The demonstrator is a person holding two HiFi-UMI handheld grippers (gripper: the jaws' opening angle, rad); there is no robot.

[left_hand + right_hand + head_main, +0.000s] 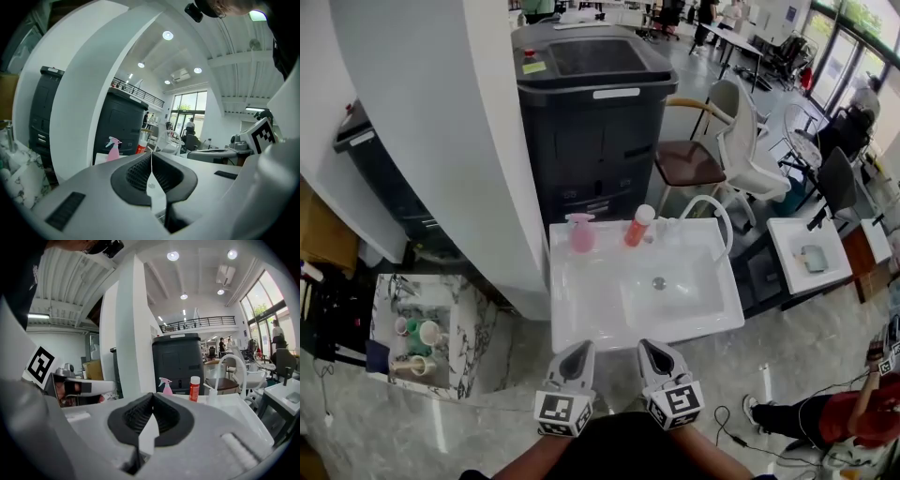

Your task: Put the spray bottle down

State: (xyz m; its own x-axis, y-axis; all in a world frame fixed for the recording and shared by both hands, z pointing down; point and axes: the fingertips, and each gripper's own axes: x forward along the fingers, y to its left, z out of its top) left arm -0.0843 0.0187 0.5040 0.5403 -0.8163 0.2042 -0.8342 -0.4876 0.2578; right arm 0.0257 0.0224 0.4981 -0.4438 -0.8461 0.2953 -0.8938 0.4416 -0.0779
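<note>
The pink spray bottle (581, 232) stands upright on the back left ledge of the white sink (581, 309), with nothing holding it. An orange-red bottle (639, 225) with a white cap stands to its right, and a white tap (712, 217) is beyond that. My left gripper (578, 348) and right gripper (654, 346) hover side by side in front of the sink's near edge, both shut and empty. The left gripper view shows the spray bottle (112, 149) far beyond the closed jaws. It appears in the right gripper view too: spray bottle (165, 386), red bottle (194, 388).
A dark grey cabinet (591, 103) stands behind the sink and a broad white pillar (441, 141) to the left. A marble shelf (469, 342) holding cups sits lower left. A chair (694, 161), a second small basin (811, 253) and a person on the floor (834, 417) are to the right.
</note>
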